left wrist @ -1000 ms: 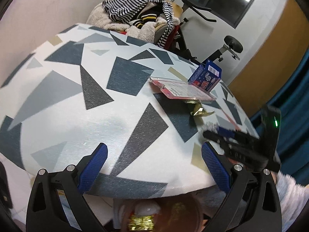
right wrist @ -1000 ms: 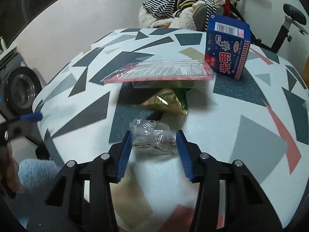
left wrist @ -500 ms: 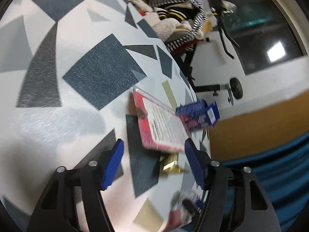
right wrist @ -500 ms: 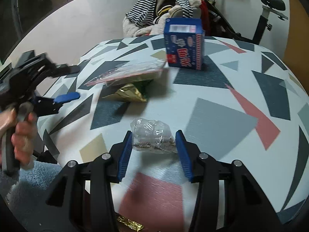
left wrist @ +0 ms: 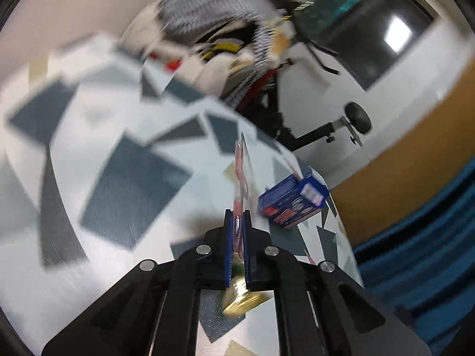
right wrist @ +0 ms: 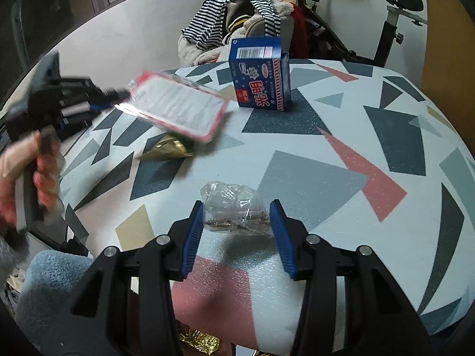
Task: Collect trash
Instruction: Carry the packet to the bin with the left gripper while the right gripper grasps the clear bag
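Observation:
My left gripper [left wrist: 237, 222] is shut on the red-edged clear plastic package [left wrist: 241, 172], seen edge-on. In the right wrist view the left gripper [right wrist: 118, 98] holds that package [right wrist: 178, 106] lifted and tilted above the table. A gold foil wrapper [right wrist: 167, 149] lies under it; it also shows in the left wrist view [left wrist: 242, 296]. My right gripper [right wrist: 236, 216] is open, its blue pads on either side of a crumpled clear plastic bag [right wrist: 233, 207] on the table.
A blue box [right wrist: 261, 74] stands at the back of the patterned table [right wrist: 371, 154]; it also shows in the left wrist view [left wrist: 294, 200]. A chair piled with striped clothes [right wrist: 234, 20] and an exercise bike [right wrist: 394, 14] stand behind. Gold foil [right wrist: 199, 341] lies below the table's near edge.
My left gripper has moved to the red-edged package, shut on it and lifted it off the table. My right gripper stays open around the clear bag.

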`<state>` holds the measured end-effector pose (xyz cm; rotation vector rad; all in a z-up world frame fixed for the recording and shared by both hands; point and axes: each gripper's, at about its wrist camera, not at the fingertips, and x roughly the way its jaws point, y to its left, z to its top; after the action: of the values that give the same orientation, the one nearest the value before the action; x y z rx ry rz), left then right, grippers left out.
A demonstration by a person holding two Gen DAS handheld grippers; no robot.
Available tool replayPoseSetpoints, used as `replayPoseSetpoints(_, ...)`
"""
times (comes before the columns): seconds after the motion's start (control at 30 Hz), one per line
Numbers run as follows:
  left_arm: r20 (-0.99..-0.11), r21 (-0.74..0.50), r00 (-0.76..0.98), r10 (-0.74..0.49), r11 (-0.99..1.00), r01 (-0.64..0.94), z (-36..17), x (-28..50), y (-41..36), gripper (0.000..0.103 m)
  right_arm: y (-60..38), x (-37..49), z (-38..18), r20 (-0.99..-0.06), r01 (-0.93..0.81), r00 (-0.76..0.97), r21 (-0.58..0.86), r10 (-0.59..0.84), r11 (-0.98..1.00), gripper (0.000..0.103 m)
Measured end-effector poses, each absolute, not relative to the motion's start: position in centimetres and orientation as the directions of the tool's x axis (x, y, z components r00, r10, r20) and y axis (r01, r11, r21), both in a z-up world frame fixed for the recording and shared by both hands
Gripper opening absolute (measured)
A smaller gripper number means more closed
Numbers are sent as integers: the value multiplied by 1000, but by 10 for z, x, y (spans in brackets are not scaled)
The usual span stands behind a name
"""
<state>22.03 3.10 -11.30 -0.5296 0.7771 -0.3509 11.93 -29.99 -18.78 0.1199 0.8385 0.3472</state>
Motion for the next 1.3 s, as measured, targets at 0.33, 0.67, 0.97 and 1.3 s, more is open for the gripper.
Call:
replayPoseSetpoints(0.33, -548, -319, 726, -416, 906, 279, -38, 179, 35, 6, -301, 100, -164, -668, -262, 652, 244, 358, 934, 47)
replayPoseSetpoints(0.67, -555, -278, 696, -456, 890, 362, -8, 104, 41, 6, -294, 74, -145, -644, -293, 668, 234, 374, 927, 47)
replayPoseSetpoints(0.97, -575, -346, 594, -562, 825, 446, -34, 23, 37, 6, -285, 44, -145, -647, -323, 658, 220, 386, 920, 47)
replayPoseSetpoints(1.3, -656, -384, 465, -594, 793, 472, -110, -22, 27, 6, -282, 23, -161, -665, -313, 635, 243, 393, 918, 47)
